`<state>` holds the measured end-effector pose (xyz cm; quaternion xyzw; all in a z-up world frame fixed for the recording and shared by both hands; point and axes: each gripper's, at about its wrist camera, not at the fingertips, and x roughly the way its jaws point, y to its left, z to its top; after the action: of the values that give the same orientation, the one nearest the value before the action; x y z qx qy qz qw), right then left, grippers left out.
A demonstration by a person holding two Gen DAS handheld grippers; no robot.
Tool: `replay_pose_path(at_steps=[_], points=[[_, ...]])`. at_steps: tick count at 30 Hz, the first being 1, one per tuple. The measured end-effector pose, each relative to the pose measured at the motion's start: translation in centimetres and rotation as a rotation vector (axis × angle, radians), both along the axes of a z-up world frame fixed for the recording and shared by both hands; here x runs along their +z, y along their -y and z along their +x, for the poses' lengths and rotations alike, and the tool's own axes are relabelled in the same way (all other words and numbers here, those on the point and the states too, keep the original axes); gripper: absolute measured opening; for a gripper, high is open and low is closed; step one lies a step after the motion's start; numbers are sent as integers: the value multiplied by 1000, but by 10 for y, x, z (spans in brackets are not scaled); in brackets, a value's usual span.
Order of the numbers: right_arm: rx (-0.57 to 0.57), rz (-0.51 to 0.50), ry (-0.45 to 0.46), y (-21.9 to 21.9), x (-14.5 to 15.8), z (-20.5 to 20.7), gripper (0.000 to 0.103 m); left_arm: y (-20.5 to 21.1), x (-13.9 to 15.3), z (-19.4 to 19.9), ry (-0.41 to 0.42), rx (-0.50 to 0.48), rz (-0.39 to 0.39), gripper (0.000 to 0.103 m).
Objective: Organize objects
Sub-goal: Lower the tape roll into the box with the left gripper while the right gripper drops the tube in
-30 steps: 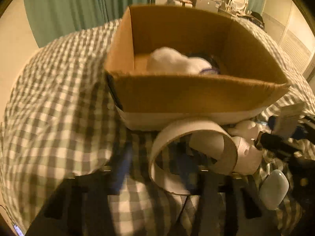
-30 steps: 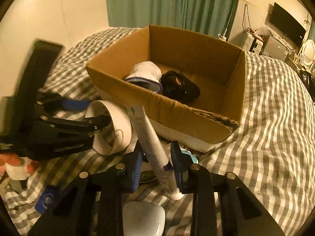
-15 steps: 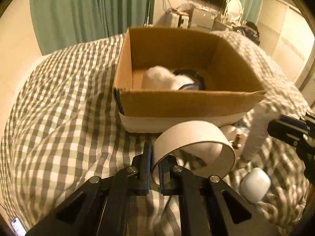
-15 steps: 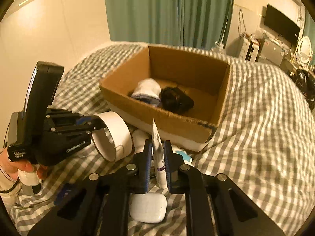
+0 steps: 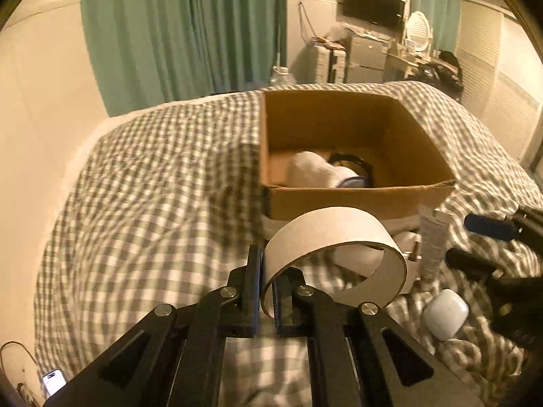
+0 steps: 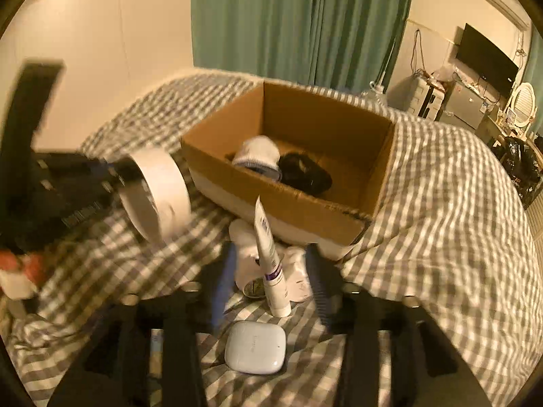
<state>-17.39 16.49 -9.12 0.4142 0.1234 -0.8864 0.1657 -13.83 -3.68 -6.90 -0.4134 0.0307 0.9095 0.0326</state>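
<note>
the left tongs [image 5: 266,291] pinch the wall of a white tape roll [image 5: 334,251], held just in front of the cardboard box [image 5: 356,200] on the checked bed [image 5: 142,203]. the right tongs [image 6: 271,274] gape wide around a white tube [image 6: 271,264] standing tilted before the box, touching neither finger. a white case [image 6: 254,347] lies nearer.

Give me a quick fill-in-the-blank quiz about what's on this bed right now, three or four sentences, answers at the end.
1. The left gripper is shut on the white cardboard ____.
2. The white sock lies inside the cardboard ____.
3. The right gripper stands ____, with the tube between its fingers.
4. The white earbud case lies on the ____ bedspread.

Missing words: ring; box; open; checked
</note>
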Motion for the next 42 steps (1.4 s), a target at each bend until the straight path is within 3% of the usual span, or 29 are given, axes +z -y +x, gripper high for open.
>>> replay_pose_path(at_steps=[5, 7, 10, 15, 20, 25, 29, 33, 36, 42], points=[[-33, 43, 56, 1, -35, -20, 44, 8, -9, -7, 18, 16, 8, 6], [-46, 27, 93, -4, -46, -28, 37, 9, -15, -12, 32, 14, 16, 6], [-29, -5, 98, -5, -47, -28, 19, 8, -22, -16, 49, 9, 23, 6], [-23, -12, 65, -3, -37, -20, 16, 7, -20, -15, 46, 7, 26, 6], [-7, -48, 11, -3, -3, -8, 16, 5, 0, -5, 4, 3, 30, 6], [25, -85, -75, -1, 52, -6, 16, 0, 49, -3, -89, -15, 52, 6], [40, -66, -182, 6, 98, -17, 16, -8, 80, -25, -103, -54, 97, 6], [50, -88, -202, 12, 118, -37, 16, -20, 100, -60, -135, -84, 74, 6], [36, -102, -170, 8, 116, -67, 16, -27, 99, -89, -128, -96, 58, 6], [-15, -68, -47, 1, 61, -131, 16, -32, 62, -143, -56, -101, 9, 6]])
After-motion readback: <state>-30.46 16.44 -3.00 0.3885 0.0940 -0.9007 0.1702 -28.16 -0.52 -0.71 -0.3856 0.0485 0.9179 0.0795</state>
